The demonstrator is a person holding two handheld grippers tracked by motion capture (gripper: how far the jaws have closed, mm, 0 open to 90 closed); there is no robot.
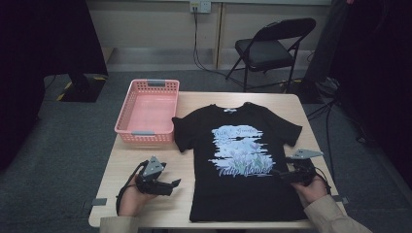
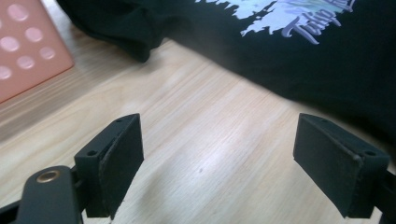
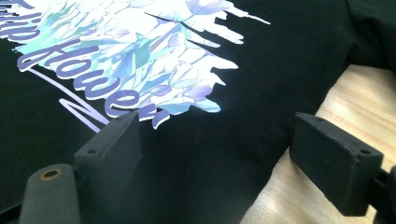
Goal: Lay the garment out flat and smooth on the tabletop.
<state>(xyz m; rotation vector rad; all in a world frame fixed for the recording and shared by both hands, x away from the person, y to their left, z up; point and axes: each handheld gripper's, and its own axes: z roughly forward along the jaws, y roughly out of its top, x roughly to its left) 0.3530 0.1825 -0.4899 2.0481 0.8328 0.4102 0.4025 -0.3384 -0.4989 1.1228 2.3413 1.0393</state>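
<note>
A black T-shirt [image 1: 243, 160] with a pale blue and purple flower print lies flat, front up, on the wooden table [image 1: 145, 160], collar toward the far side. My left gripper [image 1: 172, 184] rests on bare wood just left of the shirt's lower body, open and holding nothing. In the left gripper view the wide gap of the left gripper [image 2: 217, 163] frames wood, with the shirt [image 2: 299, 60] beyond. My right gripper [image 1: 281, 175] is open over the shirt's right edge. In the right gripper view the right gripper [image 3: 215, 158] straddles the shirt [image 3: 201, 154] edge, near the print.
A pink plastic basket [image 1: 147, 110] stands at the table's far left corner, with nothing in it; its wall [image 2: 23, 51] lies close to the left gripper. A black folding chair [image 1: 269, 48] stands on the floor behind the table. Bare wood borders the shirt on both sides.
</note>
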